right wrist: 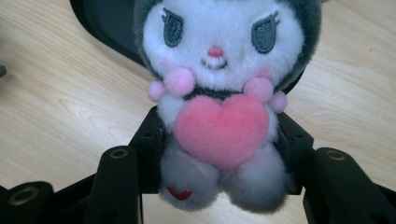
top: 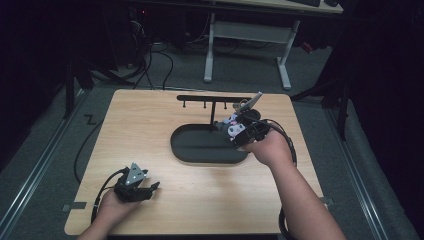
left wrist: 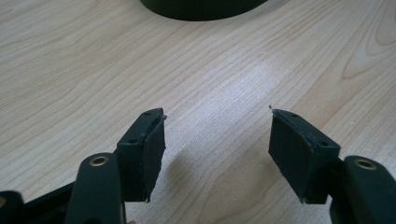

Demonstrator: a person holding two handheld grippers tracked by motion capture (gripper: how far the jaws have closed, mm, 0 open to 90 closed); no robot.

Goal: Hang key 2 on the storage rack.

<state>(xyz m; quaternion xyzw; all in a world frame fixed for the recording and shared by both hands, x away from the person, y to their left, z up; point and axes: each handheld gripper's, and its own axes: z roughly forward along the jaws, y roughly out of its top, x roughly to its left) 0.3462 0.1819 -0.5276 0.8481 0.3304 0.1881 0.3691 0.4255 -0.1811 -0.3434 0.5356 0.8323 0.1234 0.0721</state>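
Plush (right wrist: 219, 116) sits clamped in right gripper (right wrist: 219, 154), ears cut off at twelve o'clock; left gripper (left wrist: 217, 149) gapes apart, holding nothing.

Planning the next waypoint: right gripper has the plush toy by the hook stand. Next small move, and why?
Probably lift the plush toy toward the hook stand's bar. The right gripper clamps its body over the black tray, below the hooks.

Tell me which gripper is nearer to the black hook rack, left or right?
Right. The right gripper, holding the plush toy, is just below the black hook rack. The left gripper rests open far away at the table's near-left corner.
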